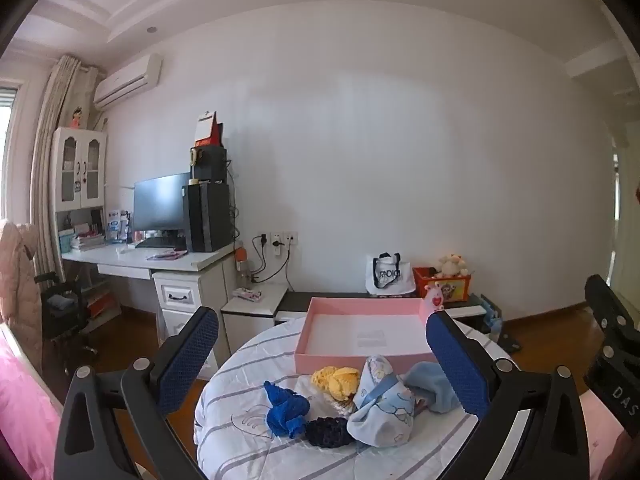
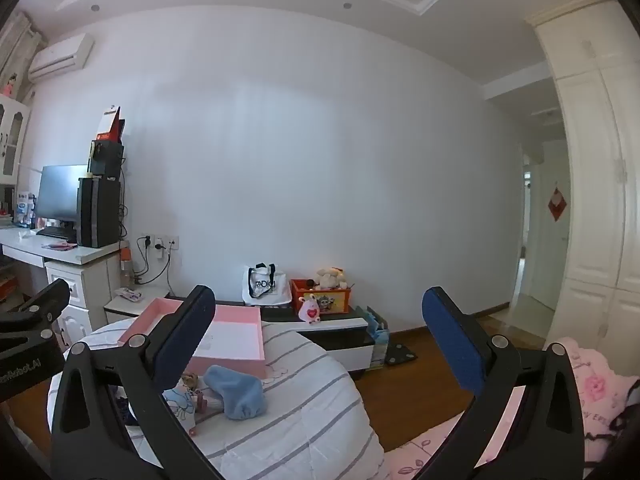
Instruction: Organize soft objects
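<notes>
A pile of soft items lies on a striped white cushion point(image 1: 248, 424): a royal-blue knit piece point(image 1: 286, 408), a dark navy knit piece point(image 1: 326, 432), a yellow knit piece point(image 1: 336, 378), a pale blue printed cloth point(image 1: 384, 404) and a light blue fleece sock point(image 1: 432, 388). An empty pink box point(image 1: 364, 336) sits just behind them. My left gripper point(image 1: 320, 364) is open above the pile, holding nothing. My right gripper point(image 2: 320, 340) is open and empty, to the right of the pile; the sock point(image 2: 238, 394) and pink box point(image 2: 224, 338) show at its left finger.
A white desk point(image 1: 132, 260) with monitor and computer tower stands at the left. A low cabinet point(image 1: 360, 304) along the wall carries a white tote bag point(image 1: 386, 274) and a red toy bin point(image 1: 442, 282). Pink bedding point(image 2: 592, 392) lies at the right. Wooden floor point(image 2: 420, 376) lies between.
</notes>
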The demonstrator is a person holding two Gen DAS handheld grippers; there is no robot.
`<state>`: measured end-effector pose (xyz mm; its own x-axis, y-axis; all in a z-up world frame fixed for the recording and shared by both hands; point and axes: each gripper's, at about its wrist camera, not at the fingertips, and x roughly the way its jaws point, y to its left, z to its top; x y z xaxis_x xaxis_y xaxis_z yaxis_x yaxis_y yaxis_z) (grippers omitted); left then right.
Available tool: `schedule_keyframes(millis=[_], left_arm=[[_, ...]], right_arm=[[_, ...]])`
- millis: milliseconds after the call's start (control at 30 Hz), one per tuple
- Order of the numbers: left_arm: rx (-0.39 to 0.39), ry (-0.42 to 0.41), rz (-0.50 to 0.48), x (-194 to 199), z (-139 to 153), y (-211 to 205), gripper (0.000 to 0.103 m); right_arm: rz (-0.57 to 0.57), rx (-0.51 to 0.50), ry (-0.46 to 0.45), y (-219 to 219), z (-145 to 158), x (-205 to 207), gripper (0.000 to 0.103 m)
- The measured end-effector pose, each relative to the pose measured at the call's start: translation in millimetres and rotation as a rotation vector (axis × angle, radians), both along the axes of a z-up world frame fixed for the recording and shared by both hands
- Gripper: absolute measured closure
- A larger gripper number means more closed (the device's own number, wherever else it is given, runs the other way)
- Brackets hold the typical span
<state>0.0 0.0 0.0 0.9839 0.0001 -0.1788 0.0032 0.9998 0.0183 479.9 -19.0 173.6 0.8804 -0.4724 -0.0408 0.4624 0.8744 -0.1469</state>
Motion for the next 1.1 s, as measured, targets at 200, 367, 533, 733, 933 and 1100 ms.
schedule_keyframes(millis=[200,367,533,733,933,1100], left_arm=[[-0.003,0.004,0.013,-1.3,-0.5,-5.5,0.0],[-0.013,0.0,0.01,-2.2,0.7,-3.4,0.001],[-0.02,0.005,0.0,-0.6,-0.3,1.1,0.001],[-0.01,0.005,-0.01,-3.0,1.8,0.3,0.001],[-0.009,-0.002,-0.004,-4.6,4.0,-0.6,0.001],[-0.007,-0.005,-0.004,-3.8,4.1,-1.6,0.001]], right_arm=[[0.0,0.001,0.014,-0.1,-0.1,1.2,0.0],[0.001,0.003,0.017,3.9,-1.0,3.0,0.0],[0.016,0.006,0.021,5.4,2.2,0.4,0.0],[0.03,0.005,0.02,4.2,-1.9,1.8,0.0],[0.035,0.005,0.019,4.0,-2.7,1.5,0.0],[0.036,-0.002,0.019,4.4,-0.4,0.4,0.0]])
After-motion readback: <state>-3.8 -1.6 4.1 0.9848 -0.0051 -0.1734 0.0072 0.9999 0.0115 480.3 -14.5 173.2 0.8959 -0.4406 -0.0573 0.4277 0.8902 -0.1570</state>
